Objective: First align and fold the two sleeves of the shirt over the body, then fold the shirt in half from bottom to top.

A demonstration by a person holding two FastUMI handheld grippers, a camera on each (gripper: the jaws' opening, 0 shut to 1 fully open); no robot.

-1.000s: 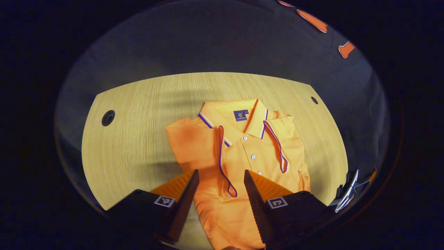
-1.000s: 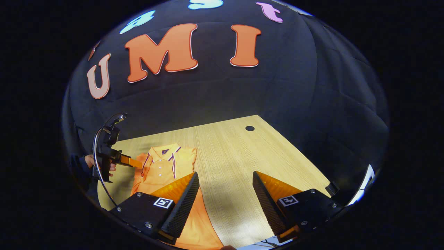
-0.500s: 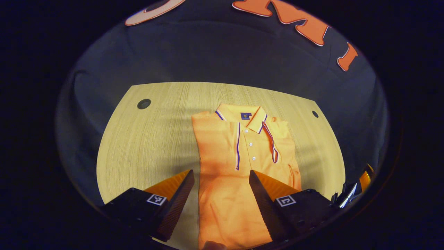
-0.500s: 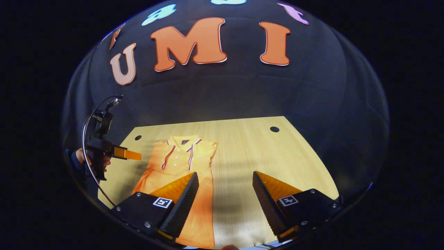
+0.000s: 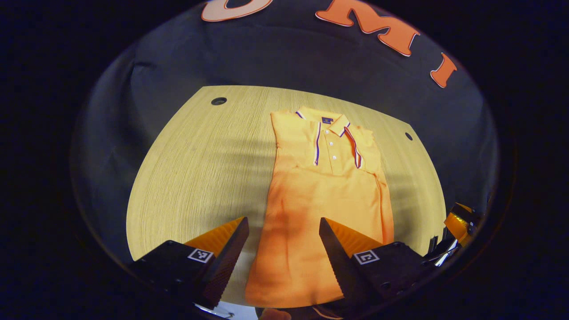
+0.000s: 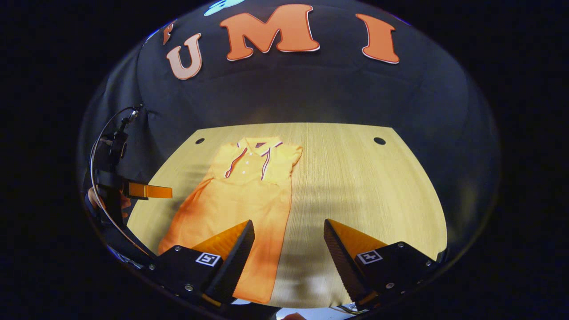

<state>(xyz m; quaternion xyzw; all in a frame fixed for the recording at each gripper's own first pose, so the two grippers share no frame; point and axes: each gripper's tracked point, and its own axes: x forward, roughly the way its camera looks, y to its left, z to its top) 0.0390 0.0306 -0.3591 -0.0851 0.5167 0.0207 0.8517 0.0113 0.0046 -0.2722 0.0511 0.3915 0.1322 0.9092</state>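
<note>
An orange polo shirt lies flat on the wooden table, collar at the far end, both striped sleeves folded in over the chest. My left gripper hovers open above the shirt's near hem, holding nothing. My right gripper is open too, above the table beside the shirt's right hem corner. In the right gripper view the left gripper appears at the left, held by a hand. At the right edge of the left gripper view I see part of the right gripper.
The table has round cable holes near its far corners. The black cloth wall stands behind it. Bare wood stretches on both sides of the shirt.
Both grippers have pulled back toward the near edge and risen, so the whole shirt now shows down to its hem. The sleeves lie flatter over the chest. Both grippers stayed open.
</note>
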